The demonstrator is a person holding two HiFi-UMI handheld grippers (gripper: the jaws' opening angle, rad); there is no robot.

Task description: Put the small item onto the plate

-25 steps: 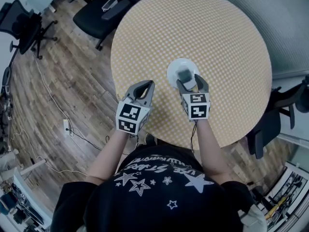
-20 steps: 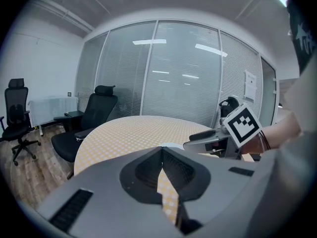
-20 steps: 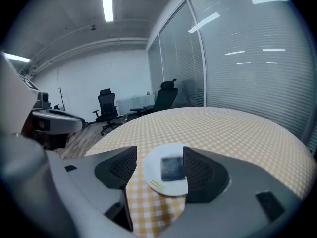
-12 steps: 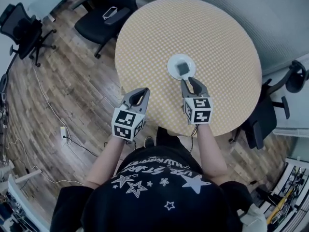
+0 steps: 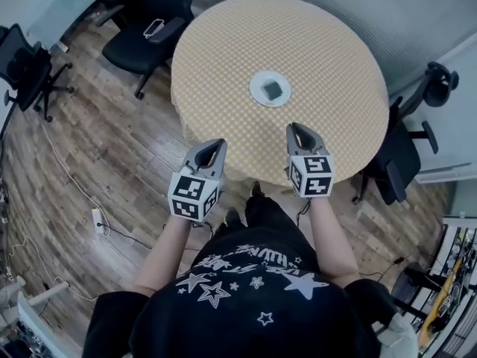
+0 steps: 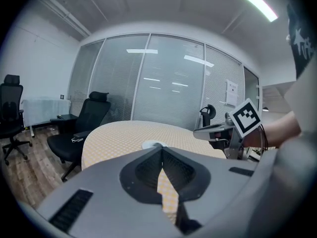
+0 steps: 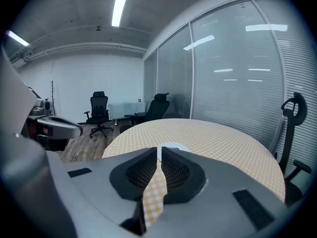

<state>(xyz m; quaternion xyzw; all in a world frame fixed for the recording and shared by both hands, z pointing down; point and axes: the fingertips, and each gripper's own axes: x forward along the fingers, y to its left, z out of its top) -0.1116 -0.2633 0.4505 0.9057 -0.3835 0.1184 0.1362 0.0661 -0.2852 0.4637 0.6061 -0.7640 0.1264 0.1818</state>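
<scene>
Right gripper (image 5: 297, 129) hung low in frame, jaws closing empty; left gripper (image 5: 215, 145) was pinched closed too. Up top, the small item (image 5: 273, 90) sat on the plate (image 5: 256, 88) on the surface (image 5: 328, 51), so the job looked done!

Black shirt (image 5: 246, 315), white star print.

You stand at the near edge of a round table (image 5: 328, 58) in a yellow checked cloth. A wood-plank floor (image 5: 97, 148) spreads left. One black office chair (image 5: 138, 39) sits far left and another chair (image 5: 399, 155) sits right. Glass walls with blinds (image 6: 163, 78) stand beyond, and strip lights (image 7: 121, 4) glow overhead.
</scene>
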